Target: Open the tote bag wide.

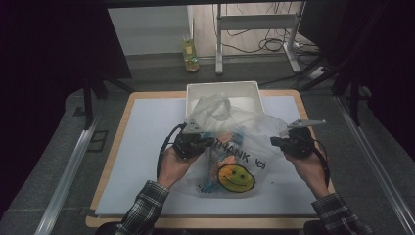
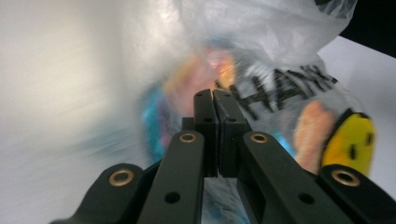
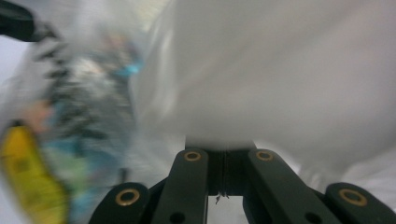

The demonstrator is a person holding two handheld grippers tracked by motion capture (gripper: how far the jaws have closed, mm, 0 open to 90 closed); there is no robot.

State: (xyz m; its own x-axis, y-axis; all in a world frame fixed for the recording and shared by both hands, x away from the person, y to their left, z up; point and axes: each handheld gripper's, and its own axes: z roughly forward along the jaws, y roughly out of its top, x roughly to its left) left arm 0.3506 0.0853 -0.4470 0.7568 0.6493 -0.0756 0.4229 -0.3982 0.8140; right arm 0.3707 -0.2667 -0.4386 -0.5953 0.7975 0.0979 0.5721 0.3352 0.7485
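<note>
A clear plastic bag (image 1: pixel 235 155) printed with "THANK YOU" and a yellow smiley (image 1: pixel 236 177) stands on the white mat, with orange and blue packets inside. My left gripper (image 1: pixel 210 142) holds the bag's left side and my right gripper (image 1: pixel 273 142) its right side, so the film stretches between them. In the left gripper view the jaws of my left gripper (image 2: pixel 213 97) are pressed together against the bag (image 2: pixel 280 28). In the right gripper view white film of the bag (image 3: pixel 280 70) drapes over the closed tips of my right gripper (image 3: pixel 224 150).
A white rectangular bin (image 1: pixel 222 89) stands just behind the bag at the table's far edge. The white mat (image 1: pixel 142 161) covers most of the wooden table. A yellow bottle (image 1: pixel 190 55) and desk legs with cables are on the floor beyond.
</note>
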